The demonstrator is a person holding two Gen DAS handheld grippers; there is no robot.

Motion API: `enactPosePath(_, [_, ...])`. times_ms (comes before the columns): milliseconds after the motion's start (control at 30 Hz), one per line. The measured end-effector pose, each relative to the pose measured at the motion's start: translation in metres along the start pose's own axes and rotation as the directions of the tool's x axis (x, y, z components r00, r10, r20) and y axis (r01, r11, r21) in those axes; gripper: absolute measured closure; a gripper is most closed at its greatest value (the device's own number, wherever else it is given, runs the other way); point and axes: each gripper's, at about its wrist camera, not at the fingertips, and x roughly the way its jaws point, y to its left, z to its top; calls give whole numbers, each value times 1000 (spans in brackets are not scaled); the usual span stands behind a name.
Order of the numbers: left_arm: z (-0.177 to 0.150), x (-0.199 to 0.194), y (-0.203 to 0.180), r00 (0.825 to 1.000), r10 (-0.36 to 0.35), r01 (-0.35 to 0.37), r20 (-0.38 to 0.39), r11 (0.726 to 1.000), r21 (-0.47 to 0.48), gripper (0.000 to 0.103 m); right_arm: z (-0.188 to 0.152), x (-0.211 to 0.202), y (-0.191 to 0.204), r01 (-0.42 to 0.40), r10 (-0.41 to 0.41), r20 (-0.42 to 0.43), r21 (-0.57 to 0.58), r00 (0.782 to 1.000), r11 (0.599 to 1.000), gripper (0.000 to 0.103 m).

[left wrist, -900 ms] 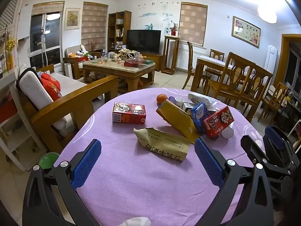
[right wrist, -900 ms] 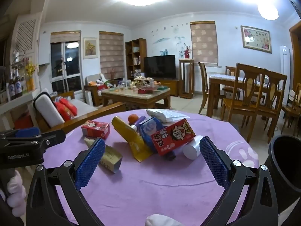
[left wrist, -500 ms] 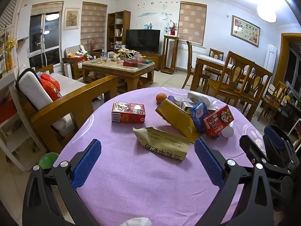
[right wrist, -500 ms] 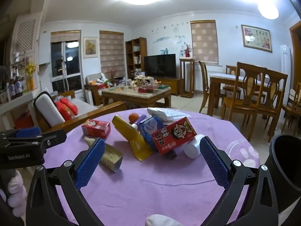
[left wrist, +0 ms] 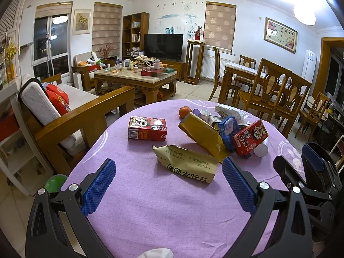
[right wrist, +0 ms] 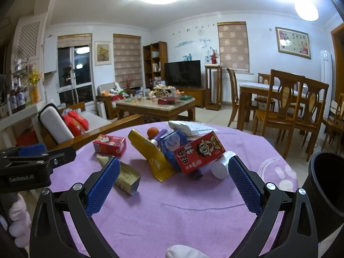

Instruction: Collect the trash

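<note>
Left wrist view: your left gripper (left wrist: 168, 185) is spread wide with nothing between the pads, hovering over the purple tablecloth (left wrist: 150, 215). The flattened tan packet (left wrist: 187, 163) lies just ahead, between the finger lines; the red carton (left wrist: 147, 128) sits further back to the left, well apart from the pile. I'd take the packet first — come in low and close across its short side so the pads catch the paper and don't skate over it. Right wrist view: your right gripper (right wrist: 172, 182) is equally wide and empty, facing the pile, where a tilted red box (right wrist: 198, 151) leans on a blue pack (right wrist: 172, 144) and a yellow pouch (right wrist: 150, 152), with a white cup (right wrist: 221, 165) on its side just beside them. The black bin (right wrist: 326, 185) stands at the right edge. Lift the red box off the top first — pulling lower pieces likely topples the rest.
</note>
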Motion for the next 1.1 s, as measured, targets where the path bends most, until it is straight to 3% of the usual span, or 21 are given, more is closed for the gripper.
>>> enactPosePath(1100, [0,0,0,1000,-2,2,1,1000,4,5,-13,6,1,-6,6,-10,9,1000,1000,4])
